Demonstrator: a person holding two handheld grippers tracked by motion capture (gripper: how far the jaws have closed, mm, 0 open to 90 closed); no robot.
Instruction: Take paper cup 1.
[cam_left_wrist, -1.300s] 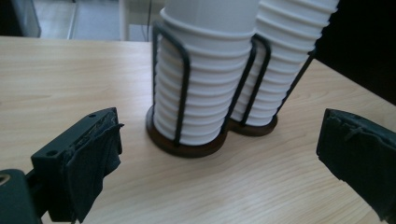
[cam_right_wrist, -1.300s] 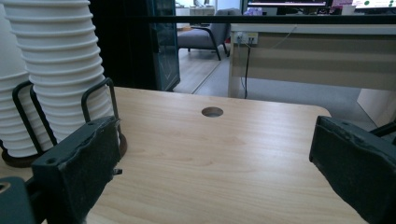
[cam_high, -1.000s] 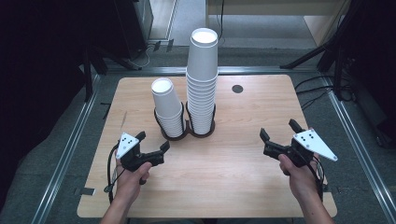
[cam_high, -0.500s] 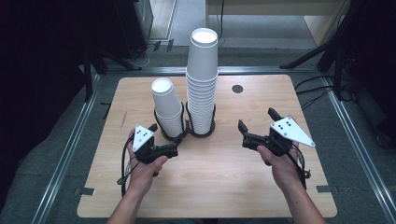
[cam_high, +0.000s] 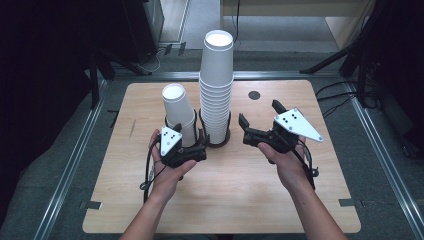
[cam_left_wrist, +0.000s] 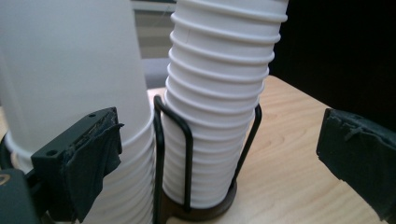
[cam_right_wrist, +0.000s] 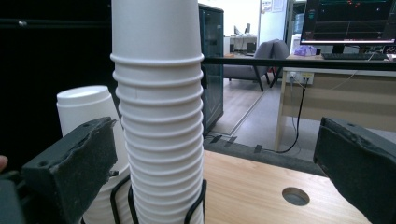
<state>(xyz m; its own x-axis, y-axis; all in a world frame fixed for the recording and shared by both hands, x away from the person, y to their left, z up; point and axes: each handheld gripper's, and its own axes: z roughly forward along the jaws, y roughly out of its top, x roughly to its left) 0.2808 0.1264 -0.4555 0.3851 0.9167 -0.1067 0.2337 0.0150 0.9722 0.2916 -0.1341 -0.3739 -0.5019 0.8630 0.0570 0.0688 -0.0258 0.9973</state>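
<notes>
A tall stack of white paper cups (cam_high: 216, 100) stands in a black wire holder (cam_high: 220, 142) at the table's middle. A shorter stack (cam_high: 177, 112) stands in a holder just left of it. My left gripper (cam_high: 201, 145) is low at the foot of the two holders and open; in the left gripper view the tall stack (cam_left_wrist: 219, 93) stands ahead between the jaws and the short stack (cam_left_wrist: 70, 70) lies behind the left pad, neither pressed. My right gripper (cam_high: 259, 114) is just right of the tall stack (cam_right_wrist: 159, 116). Its jaws have just been opening and grip nothing.
The stacks stand on a wooden table (cam_high: 250, 200) with a small round hole (cam_high: 254, 95) at its far right side. A metal frame runs around the table. Desks, a chair and a monitor (cam_right_wrist: 348, 21) are beyond it.
Both hands have moved inward from the table's sides toward the cup stacks. The left gripper now sits at the holders' foot; the right has risen a little and come close to the tall stack.
</notes>
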